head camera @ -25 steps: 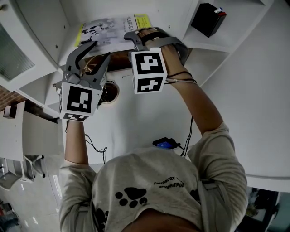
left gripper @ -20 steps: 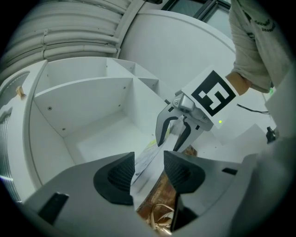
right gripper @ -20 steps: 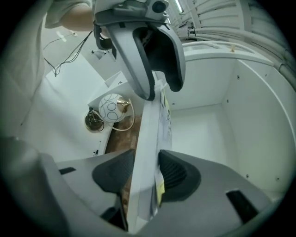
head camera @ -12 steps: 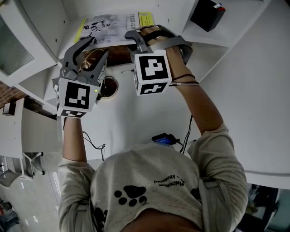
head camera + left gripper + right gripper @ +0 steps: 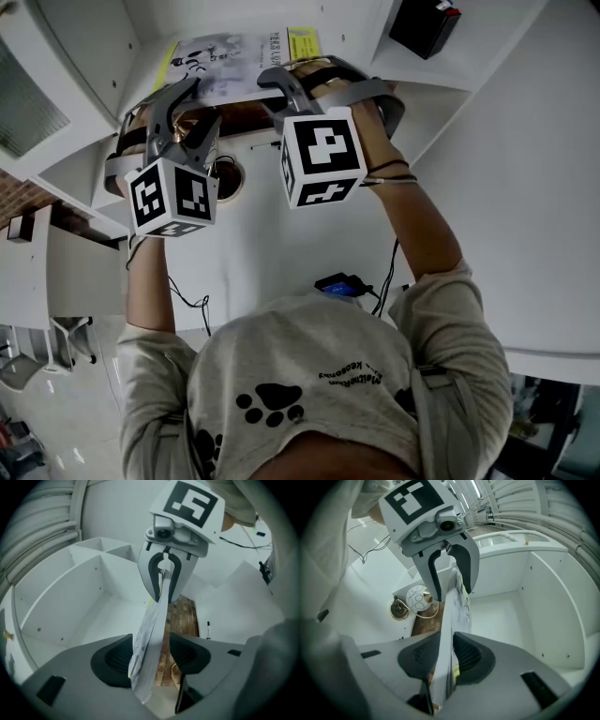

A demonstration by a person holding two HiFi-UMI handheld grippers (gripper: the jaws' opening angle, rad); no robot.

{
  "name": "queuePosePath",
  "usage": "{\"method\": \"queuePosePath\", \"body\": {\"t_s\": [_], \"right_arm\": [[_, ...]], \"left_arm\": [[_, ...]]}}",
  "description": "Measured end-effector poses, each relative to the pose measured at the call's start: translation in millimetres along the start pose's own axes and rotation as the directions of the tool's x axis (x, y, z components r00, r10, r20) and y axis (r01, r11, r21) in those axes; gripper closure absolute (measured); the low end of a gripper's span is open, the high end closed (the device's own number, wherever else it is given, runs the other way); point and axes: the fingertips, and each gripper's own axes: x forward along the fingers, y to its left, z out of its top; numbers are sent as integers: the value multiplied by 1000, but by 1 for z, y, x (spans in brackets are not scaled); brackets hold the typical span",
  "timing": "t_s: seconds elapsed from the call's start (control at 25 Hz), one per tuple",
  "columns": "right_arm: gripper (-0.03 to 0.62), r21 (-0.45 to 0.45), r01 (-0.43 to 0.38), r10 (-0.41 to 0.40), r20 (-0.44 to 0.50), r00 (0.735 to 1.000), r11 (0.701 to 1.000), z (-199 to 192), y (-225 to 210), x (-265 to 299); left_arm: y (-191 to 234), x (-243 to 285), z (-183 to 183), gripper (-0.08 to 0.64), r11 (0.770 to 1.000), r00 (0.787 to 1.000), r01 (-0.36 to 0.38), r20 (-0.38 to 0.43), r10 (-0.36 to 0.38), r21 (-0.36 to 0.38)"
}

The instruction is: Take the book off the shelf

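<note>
**Right gripper (image 5: 444, 657) clamped on the book (image 5: 230, 56) while the left gripper (image 5: 150, 659) is released**

The right gripper's ribbed black pads are seen closing on the book's lower edge, with both pad faces pressed against it. The left gripper's jaws are opening. The book passes between them, but a gap is left on each side, so it is not gripped there. The book is held edge-on between the two grippers at the mouth of an open bay of the shelf (image 5: 553, 602). It is not resting on the bay floor in either gripper view.

The step in hand is judged to be the hand-over of the grip to the right side, just ahead of withdrawal. For the next move, the book would have to be drawn clear of the bay by the right gripper alone. A firm clamp is called for because the hold is taken near one edge only, and the free end may sag or swing.

The book is thin and flexible, a soft-cover with a pale cover printed in grey and a yellow band at one corner. Its pages are slightly bowed along their length. The shelf is made of smooth, matt white panels with small peg holes in the side walls. The gripper bodies are of grey moulded plastic
</note>
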Motion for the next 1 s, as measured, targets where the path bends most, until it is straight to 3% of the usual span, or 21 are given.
{"method": "queuePosePath", "body": {"t_s": [0.16, 0.4, 0.56, 0.84, 1.0], "right_arm": [[496, -3, -13, 13, 9, 1000, 1000, 2, 4, -9], [497, -10, -30, 31, 32, 999, 999, 5, 10, -21], [497, -29, -46, 47, 46, 998, 999, 6, 17, -32], [497, -21, -62, 64, 72, 995, 998, 5, 23, -44], [487, -1, -12, 12, 72, 997, 1000, 5, 20, -47]], "left_arm": [[-1, 7, -1, 319, 985, 996, -26, -76, 39, 171], [-8, 23, 6, 319, 967, 994, -8, -103, 36, 255], [-11, 27, 13, 328, 963, 994, -8, -103, 37, 269], [-20, 19, 22, 445, 964, 994, 1, -104, 28, 266], [-18, 17, 23, 460, 964, 992, -15, -119, 49, 265]]}}
